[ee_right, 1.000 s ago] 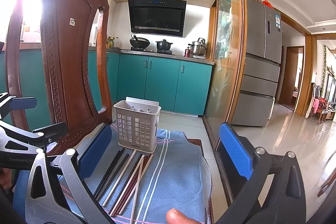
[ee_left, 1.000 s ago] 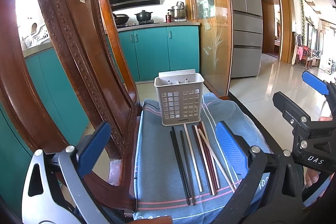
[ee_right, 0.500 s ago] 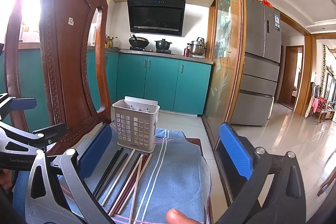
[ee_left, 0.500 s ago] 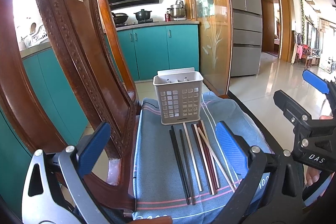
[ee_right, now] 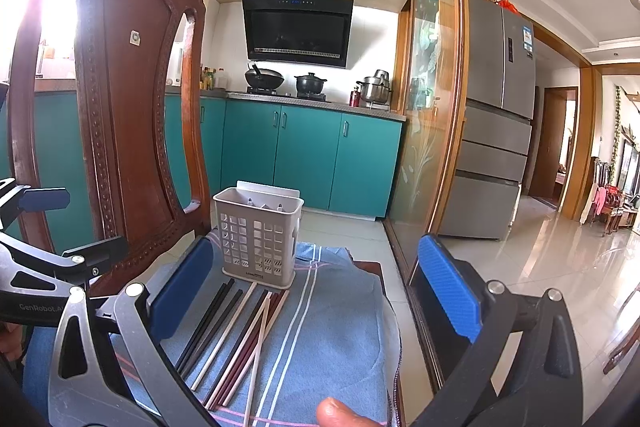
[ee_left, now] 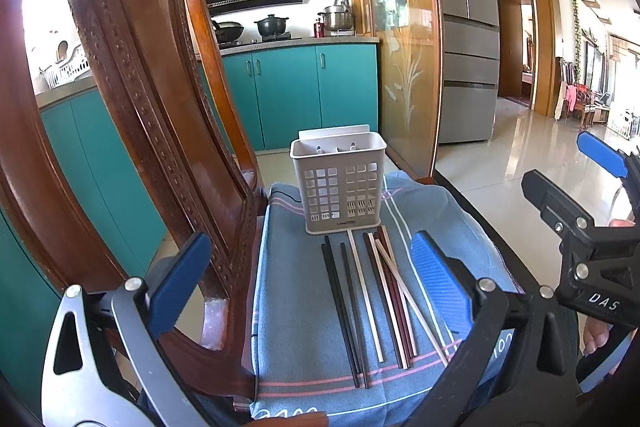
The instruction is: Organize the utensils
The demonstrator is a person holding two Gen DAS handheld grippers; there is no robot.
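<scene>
I hold the left gripper (ee_left: 308, 277) with its jaws spread wide and nothing between them; the right gripper (ee_right: 316, 291) is likewise spread and grips nothing. The chopsticks (ee_left: 374, 297), black, cream and dark red, lie side by side on the blue cloth (ee_left: 304, 327) covering the chair seat. The perforated utensil holder (ee_left: 339, 183) stands upright just beyond their far tips.

- The utensil basket (ee_left: 339, 187) looks like matt grey plastic, perforated.
- The chopsticks (ee_left: 376, 297) look smooth: black, cream and dark red.
- The cloth (ee_left: 304, 327) is woven blue fabric with stripes.
- The chair back (ee_left: 152, 99) is glossy carved wood.
- The gripper pads (ee_right: 450, 287) are textured blue.
</scene>
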